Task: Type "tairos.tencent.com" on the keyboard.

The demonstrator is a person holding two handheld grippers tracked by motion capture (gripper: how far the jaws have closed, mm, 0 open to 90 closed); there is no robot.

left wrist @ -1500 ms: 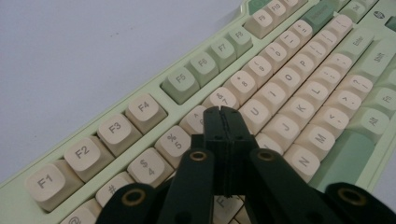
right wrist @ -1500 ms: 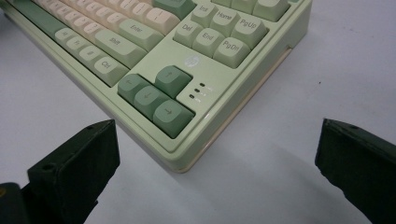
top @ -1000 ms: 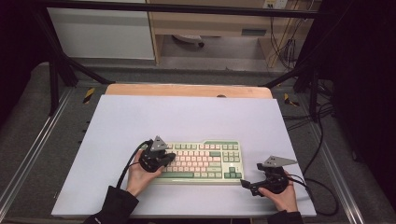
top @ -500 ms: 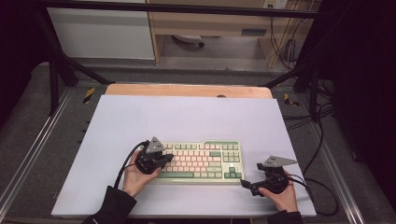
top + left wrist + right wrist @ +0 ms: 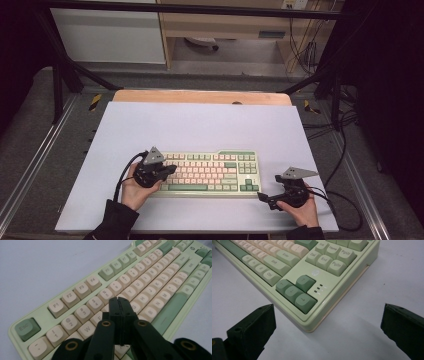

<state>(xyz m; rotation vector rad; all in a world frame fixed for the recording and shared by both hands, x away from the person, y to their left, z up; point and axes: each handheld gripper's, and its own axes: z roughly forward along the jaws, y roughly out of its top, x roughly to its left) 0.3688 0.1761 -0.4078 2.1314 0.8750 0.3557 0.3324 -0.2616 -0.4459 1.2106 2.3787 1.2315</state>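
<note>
Nearest the person, the right claw (image 5: 265, 198) sits with jaws spread wide and nothing between them, just off the near right corner of the keyboard (image 5: 210, 172). One keyboard here: pale green case, cream letter keys, darker green space bar, arrows and Esc, lying flat on the white counter (image 5: 200, 125). Over its left end, the left claw (image 5: 170, 171) has jaws pressed together, gripping nothing, tips above the letter rows. Two claws, one keyboard.

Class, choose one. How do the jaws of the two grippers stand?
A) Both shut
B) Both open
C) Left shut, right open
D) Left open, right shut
C: the left gripper has its jaws pressed together above the keyboard, while the right gripper has its jaws spread wide apart.
</note>
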